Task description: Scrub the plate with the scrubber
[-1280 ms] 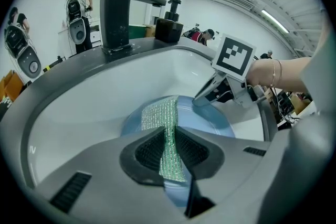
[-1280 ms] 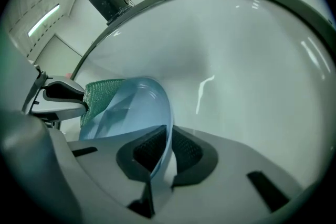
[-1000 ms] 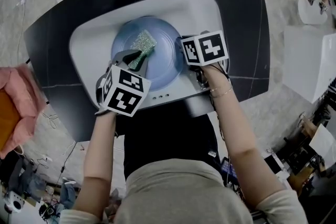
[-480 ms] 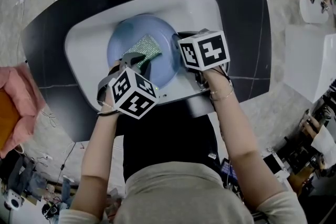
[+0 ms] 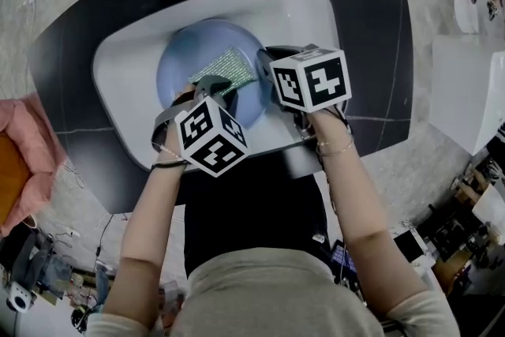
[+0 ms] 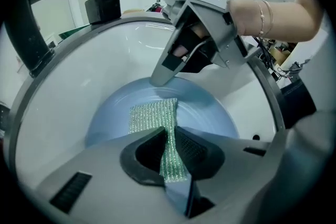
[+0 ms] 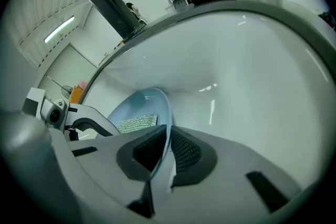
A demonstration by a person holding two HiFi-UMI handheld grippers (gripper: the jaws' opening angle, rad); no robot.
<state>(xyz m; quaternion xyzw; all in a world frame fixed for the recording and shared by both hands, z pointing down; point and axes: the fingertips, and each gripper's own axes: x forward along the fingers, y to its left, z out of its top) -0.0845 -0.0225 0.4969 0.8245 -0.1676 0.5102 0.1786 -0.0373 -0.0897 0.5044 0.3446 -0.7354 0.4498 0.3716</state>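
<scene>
A pale blue plate (image 5: 185,63) (image 6: 205,115) (image 7: 142,108) lies in the white sink (image 5: 300,12). A green glittery scrubber (image 5: 230,67) (image 6: 152,118) (image 7: 137,123) rests flat on the plate's face. My left gripper (image 5: 211,87) (image 6: 172,157) is shut on the scrubber's near end and holds it against the plate. My right gripper (image 5: 268,79) (image 7: 167,152) is shut on the plate's right rim, which runs between its pads. In the left gripper view the right gripper reaches in from above over the plate's far edge.
A black faucet (image 7: 113,0) (image 6: 39,23) and a black soap dispenser (image 6: 102,2) stand at the sink's back. The sink sits in a dark counter (image 5: 371,35). An overflow hole (image 6: 255,138) is in the sink wall at right.
The left gripper and scrubber have slid right across the plate, toward the right gripper. The right gripper still holds the plate's rim.
</scene>
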